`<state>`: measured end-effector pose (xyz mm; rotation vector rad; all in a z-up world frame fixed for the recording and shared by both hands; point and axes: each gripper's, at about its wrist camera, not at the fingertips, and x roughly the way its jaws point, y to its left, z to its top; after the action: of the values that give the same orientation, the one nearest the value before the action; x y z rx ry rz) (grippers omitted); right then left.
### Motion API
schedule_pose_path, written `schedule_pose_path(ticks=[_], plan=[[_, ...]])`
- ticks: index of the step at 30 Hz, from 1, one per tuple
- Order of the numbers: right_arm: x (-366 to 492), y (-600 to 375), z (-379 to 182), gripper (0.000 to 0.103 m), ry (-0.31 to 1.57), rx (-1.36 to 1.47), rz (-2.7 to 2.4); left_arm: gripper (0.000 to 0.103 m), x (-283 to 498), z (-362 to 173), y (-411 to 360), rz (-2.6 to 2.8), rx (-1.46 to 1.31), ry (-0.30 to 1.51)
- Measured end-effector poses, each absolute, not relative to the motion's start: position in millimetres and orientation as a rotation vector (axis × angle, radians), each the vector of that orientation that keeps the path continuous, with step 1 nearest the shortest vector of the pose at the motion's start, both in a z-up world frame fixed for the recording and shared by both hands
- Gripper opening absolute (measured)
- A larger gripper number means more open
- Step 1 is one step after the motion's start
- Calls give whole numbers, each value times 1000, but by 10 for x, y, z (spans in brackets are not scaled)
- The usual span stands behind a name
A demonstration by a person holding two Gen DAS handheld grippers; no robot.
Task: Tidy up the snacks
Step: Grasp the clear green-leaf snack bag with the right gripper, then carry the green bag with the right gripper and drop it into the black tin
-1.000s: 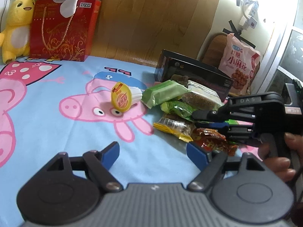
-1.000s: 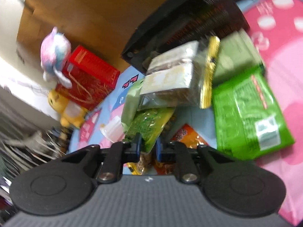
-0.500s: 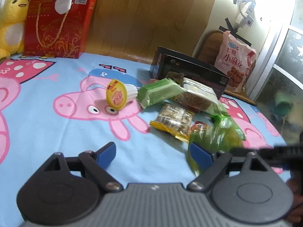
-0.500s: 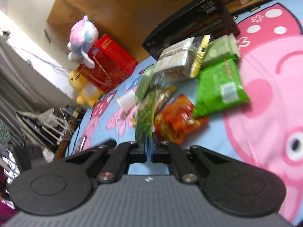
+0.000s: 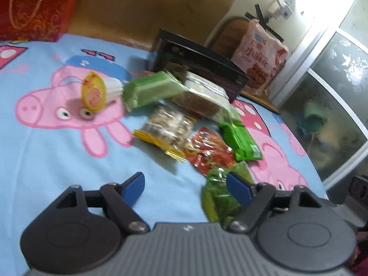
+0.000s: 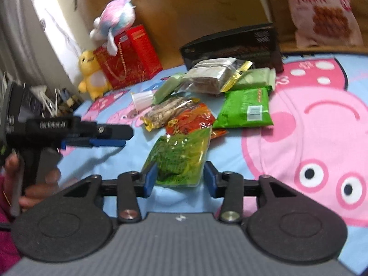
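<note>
A pile of snacks lies on the Peppa Pig cloth [image 6: 299, 119]. A green leafy snack packet [image 6: 179, 158] lies flat between the open fingers of my right gripper [image 6: 179, 177]; it also shows in the left wrist view [image 5: 218, 195] by my right finger. My left gripper [image 5: 186, 184] is open and empty, low over the cloth; it shows in the right wrist view [image 6: 108, 135]. Beyond lie a red packet [image 6: 191, 122], a yellow-edged nut packet [image 5: 168, 128], a bright green packet [image 6: 246, 110], a jelly cup [image 5: 96, 90] and a black box [image 6: 234, 46].
A red gift box [image 6: 128, 57] with a yellow plush [image 6: 92, 76] and a pink plush [image 6: 115, 20] stands at the back left. A pink snack bag [image 5: 262, 55] leans by the wall. A wooden headboard [image 5: 138, 7] runs behind.
My right gripper carried the green leafy packet out of the pile toward the near side, laid it flat and opened. My left gripper shifted slightly; its view swung right.
</note>
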<state>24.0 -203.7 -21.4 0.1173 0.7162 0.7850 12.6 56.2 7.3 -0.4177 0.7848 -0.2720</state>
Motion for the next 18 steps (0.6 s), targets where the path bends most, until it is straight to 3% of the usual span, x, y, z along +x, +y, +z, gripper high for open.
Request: schedule_pose_path(ticks=[3, 7, 10, 14, 16, 18], plan=[[243, -2026, -244, 50, 707, 93, 790, 68, 184, 57, 443, -333, -425, 817], [240, -1987, -269, 51, 693, 74, 816, 66, 264, 28, 226, -387, -388, 825], [200, -1857, -262, 33, 674, 23, 836, 63, 273, 28, 101, -392, -349, 814], [238, -1809, -260, 25, 648, 31, 823, 53, 256, 53, 133, -359, -341, 803], [302, -1823, -248, 13, 647, 63, 799, 52, 265, 83, 201, -357, -377, 793], [391, -1847, -201, 11, 636, 105, 789, 52, 296, 152, 224, -363, -385, 777]])
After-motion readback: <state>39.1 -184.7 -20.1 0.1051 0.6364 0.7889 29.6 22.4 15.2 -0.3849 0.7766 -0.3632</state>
